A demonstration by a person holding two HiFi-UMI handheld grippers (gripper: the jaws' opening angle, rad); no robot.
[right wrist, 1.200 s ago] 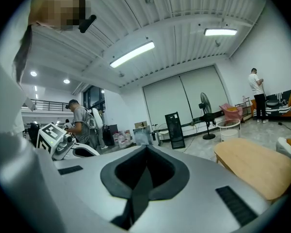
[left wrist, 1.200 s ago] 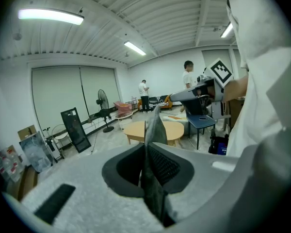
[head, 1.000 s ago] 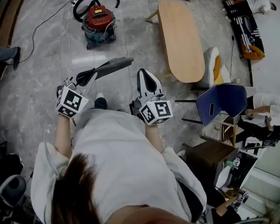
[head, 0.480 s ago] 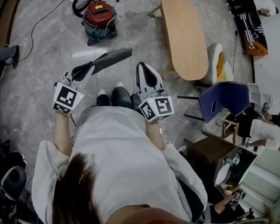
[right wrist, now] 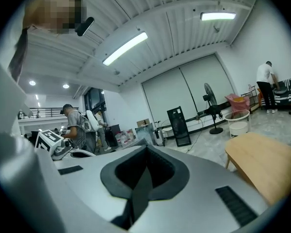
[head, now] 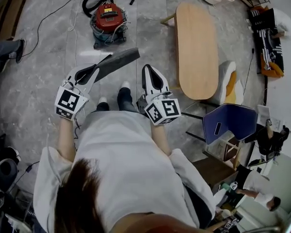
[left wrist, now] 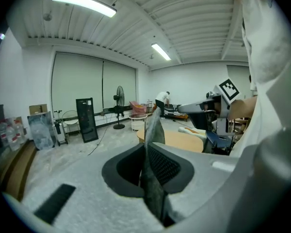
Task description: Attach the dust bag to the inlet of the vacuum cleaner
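Observation:
A red vacuum cleaner (head: 107, 23) with a black hose stands on the floor ahead, well beyond both grippers. My left gripper (head: 94, 73) is shut on a flat grey dust bag (head: 117, 62), which sticks out forward and to the right past the jaws. In the left gripper view the bag (left wrist: 153, 130) stands edge-on, pinched in the left gripper (left wrist: 149, 152). My right gripper (head: 151, 71) is held beside it at waist height, shut with nothing in it. The right gripper view shows the right gripper (right wrist: 144, 154) with its pads pressed together.
A long oval wooden table (head: 196, 47) lies ahead on the right, with a white and orange seat (head: 228, 74) beside it. A blue chair (head: 230, 120) stands close on the right. A cable trails left of the vacuum cleaner; someone's shoe (head: 12, 50) is at the left edge.
The person has stepped along the floor, carrying both grippers with them. The table and chair have shifted right in view. The bag stays pinched in the left gripper.

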